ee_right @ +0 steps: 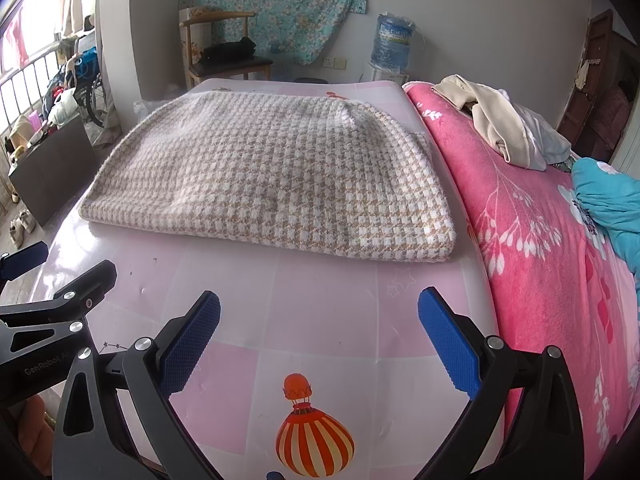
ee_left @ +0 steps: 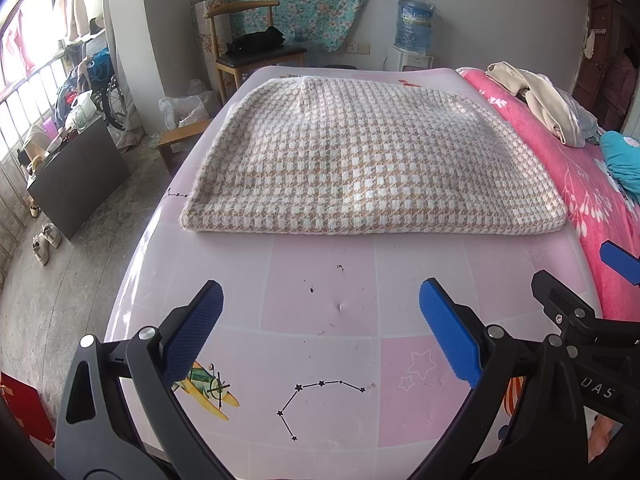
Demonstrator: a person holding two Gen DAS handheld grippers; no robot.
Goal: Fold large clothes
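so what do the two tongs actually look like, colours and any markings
Both tongs match: black plastic frames with silver screw heads at the joints, and two fingers tipped with flat blue textured pads. The left tongs carry white lettering reading "GenRobot.AI" on the side, legible in the right wrist view. The right tongs show partial letters "DAS" in the left wrist view.

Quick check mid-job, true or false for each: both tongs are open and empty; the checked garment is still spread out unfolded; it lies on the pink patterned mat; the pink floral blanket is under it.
1. Left tongs and right tongs are open, empty. True.
2. The beige-and-white checked knit garment is unfolded. False: it lies folded, a thick edge nearest.
3. It rests on the pink patterned plastic mat. True.
4. The pink floral blanket lies under it. False: beside it.
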